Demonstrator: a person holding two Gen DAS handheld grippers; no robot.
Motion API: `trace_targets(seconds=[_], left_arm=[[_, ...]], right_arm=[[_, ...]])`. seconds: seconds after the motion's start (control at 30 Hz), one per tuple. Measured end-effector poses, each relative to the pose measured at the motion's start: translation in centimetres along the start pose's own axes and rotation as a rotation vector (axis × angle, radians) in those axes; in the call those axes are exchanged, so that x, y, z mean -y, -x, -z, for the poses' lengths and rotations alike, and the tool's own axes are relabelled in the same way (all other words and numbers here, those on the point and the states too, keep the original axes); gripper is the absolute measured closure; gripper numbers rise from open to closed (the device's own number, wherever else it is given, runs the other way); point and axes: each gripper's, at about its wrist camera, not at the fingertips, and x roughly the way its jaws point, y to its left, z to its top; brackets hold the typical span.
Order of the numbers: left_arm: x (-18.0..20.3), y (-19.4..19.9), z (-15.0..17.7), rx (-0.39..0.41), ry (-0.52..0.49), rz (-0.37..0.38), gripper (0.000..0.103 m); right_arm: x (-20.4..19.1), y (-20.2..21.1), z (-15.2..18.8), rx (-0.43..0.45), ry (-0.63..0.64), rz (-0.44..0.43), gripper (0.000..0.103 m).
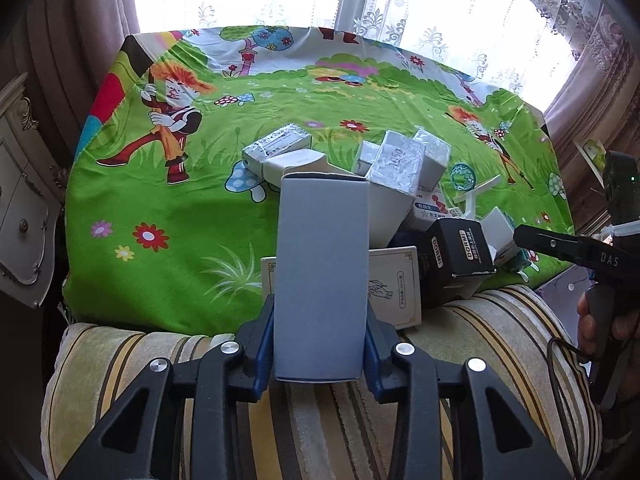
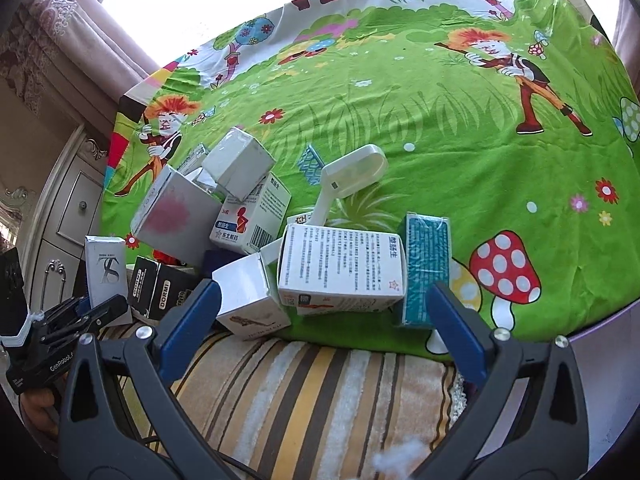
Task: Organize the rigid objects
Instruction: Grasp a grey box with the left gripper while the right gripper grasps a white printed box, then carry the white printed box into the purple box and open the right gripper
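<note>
My left gripper point(image 1: 319, 354) is shut on a tall grey-blue box point(image 1: 322, 264) and holds it upright over the near edge of the table. The same box shows in the right wrist view point(image 2: 107, 276), printed with a "TS" logo. A heap of small cartons lies behind it: a black DORMI box point(image 1: 456, 258), a silver box point(image 1: 396, 166) and a white medicine box point(image 2: 340, 268). My right gripper point(image 2: 320, 316) is open and empty, its jaws wide apart just in front of the white medicine box and a teal box point(image 2: 426, 268).
A green cartoon cloth point(image 1: 160, 200) covers the table. A striped cushion point(image 2: 300, 392) lies along the near edge. A white handled mirror point(image 2: 352, 172) lies behind the boxes. A cabinet point(image 1: 20, 200) stands at the left, curtains and window behind.
</note>
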Motion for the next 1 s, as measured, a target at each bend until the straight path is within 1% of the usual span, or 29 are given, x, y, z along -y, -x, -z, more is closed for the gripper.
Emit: trace_targets(seconds=[0.13,0.23,0.37,0.4,0.43,0.5,0.57,0.7,1.0], left_arm=[[0.1,0.0,0.0,0.008,-0.001,-0.003,0.065],[0.1,0.0,0.0,0.013,-0.001,-0.006,0.066],[0.1,0.1,0.1,0.02,-0.002,-0.006,0.066],[0.2,0.1,0.1,0.023,-0.003,-0.006,0.066],[0.2,0.2,0.1,0.026,-0.002,-0.003,0.066],[0.1,0.3,0.1,0.034,0.003,0.003,0.066],[0.0,0.4,0.1,0.037,0.011,0.004,0.066],[0.0,0.9,0.1,0.057,0.018,-0.008,0.066],[0.9,2.9,0.0,0.141,-0.006,-0.026,0.066]], right_arm=[[-0.1,-0.6,-0.3,-0.006,0.007,-0.007,0.0],[-0.1,-1.3,-0.4,-0.028,0.002,-0.018,0.005],[0.0,-1.6,-0.6,-0.025,-0.003,-0.014,0.006],[0.0,-1.6,-0.6,-0.024,-0.003,-0.013,0.008],[0.0,-1.6,-0.6,-0.022,-0.001,-0.011,0.01],[0.0,-1.6,-0.6,-0.021,-0.001,-0.004,0.022],[0.1,-1.7,-0.5,-0.022,-0.004,-0.005,0.028],[0.2,-1.5,-0.4,-0.008,-0.007,-0.001,0.029],[-0.2,1.8,0.2,0.116,0.017,0.03,0.029]])
